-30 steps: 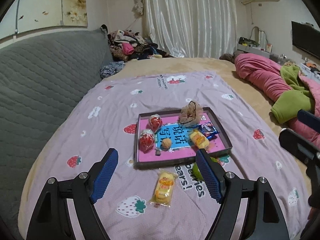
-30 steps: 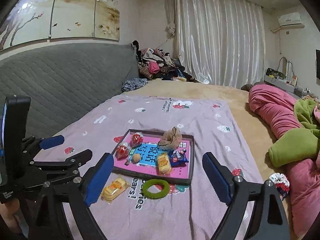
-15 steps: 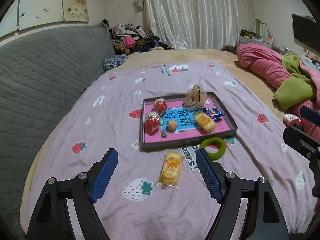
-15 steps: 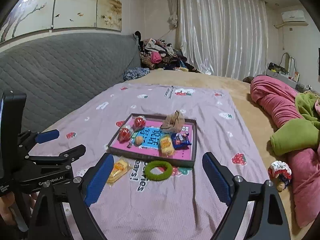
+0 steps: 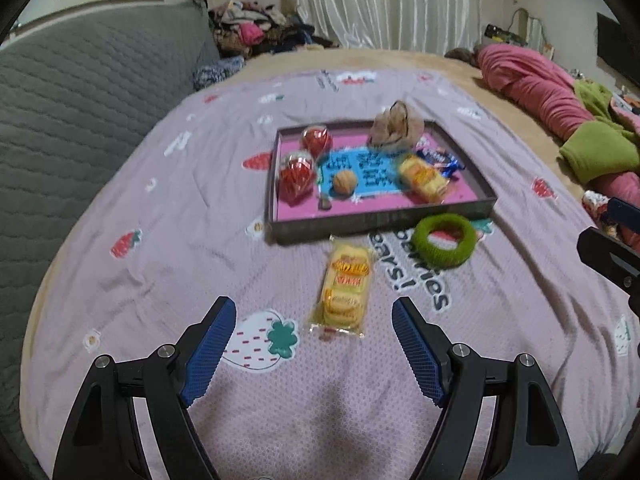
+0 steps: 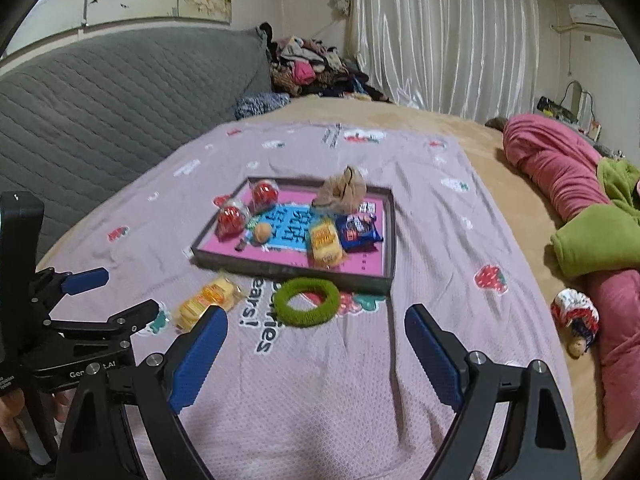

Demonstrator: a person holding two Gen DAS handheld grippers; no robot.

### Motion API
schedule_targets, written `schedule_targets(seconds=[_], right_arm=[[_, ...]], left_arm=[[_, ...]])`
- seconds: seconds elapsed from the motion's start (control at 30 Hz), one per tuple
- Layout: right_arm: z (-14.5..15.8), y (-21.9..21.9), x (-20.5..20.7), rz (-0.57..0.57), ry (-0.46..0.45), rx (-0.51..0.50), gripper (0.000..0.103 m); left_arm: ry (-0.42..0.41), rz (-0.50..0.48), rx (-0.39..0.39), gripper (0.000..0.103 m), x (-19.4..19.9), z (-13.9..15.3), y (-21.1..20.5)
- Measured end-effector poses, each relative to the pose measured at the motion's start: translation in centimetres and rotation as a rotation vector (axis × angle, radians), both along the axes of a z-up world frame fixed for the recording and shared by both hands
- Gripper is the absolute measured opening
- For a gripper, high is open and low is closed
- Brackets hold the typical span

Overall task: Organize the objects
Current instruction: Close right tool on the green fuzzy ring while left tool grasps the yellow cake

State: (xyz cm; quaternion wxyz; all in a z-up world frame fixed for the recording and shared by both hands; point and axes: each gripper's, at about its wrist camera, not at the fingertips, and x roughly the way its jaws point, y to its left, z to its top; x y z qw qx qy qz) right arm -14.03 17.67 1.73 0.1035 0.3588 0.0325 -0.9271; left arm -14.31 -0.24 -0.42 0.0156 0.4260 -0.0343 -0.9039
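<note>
1. The left gripper [image 5: 310,344] hangs above the pink strawberry-print blanket [image 5: 168,208] spread on the bed, its blue-padded jaws spread wide and holding nothing.
2. The right gripper [image 6: 316,350] is likewise over the blanket with jaws spread and empty.
3. A yellow plastic-wrapped pack of biscuits [image 5: 346,288] lies flat on the blanket, ahead of the left gripper and between the lines of its jaws, just beside the near wall of the tray.
4. A fuzzy green ring-shaped hair tie [image 6: 307,301] lies on the blanket ahead of the right gripper, close to the tray's near wall.
5. The shallow dark-rimmed rectangular tray with a pink and blue floor [image 6: 390,236] holds two red wrapped sweets [image 6: 232,218], a small round tan nut [image 6: 263,233], a second yellow biscuit pack [image 6: 325,242], a blue snack packet [image 6: 358,230] and a crumpled beige mesh scrunchie [image 6: 342,191].
6. A red, white and blue patterned scrunchie [image 6: 576,314] lies off the blanket, well apart to the right, near the rolled pink and green bedding [image 6: 580,216].
</note>
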Motion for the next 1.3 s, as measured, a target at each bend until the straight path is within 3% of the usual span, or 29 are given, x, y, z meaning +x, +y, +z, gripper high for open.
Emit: schedule_targets(seconds=[0.6, 1.3], right_arm=[[-6.0, -0.1, -5.2, -0.046, -0.139, 0.035, 0.090], [-11.4, -0.8, -12.9, -0.081, -0.218, 0.024, 0.090]], left_arm=[[-0.115, -0.021, 0.055, 0.081, -4.4, -5.1, 0.5], [-0.161, -0.026, 0.084, 0.081, -9.3, -8.9, 1.2]])
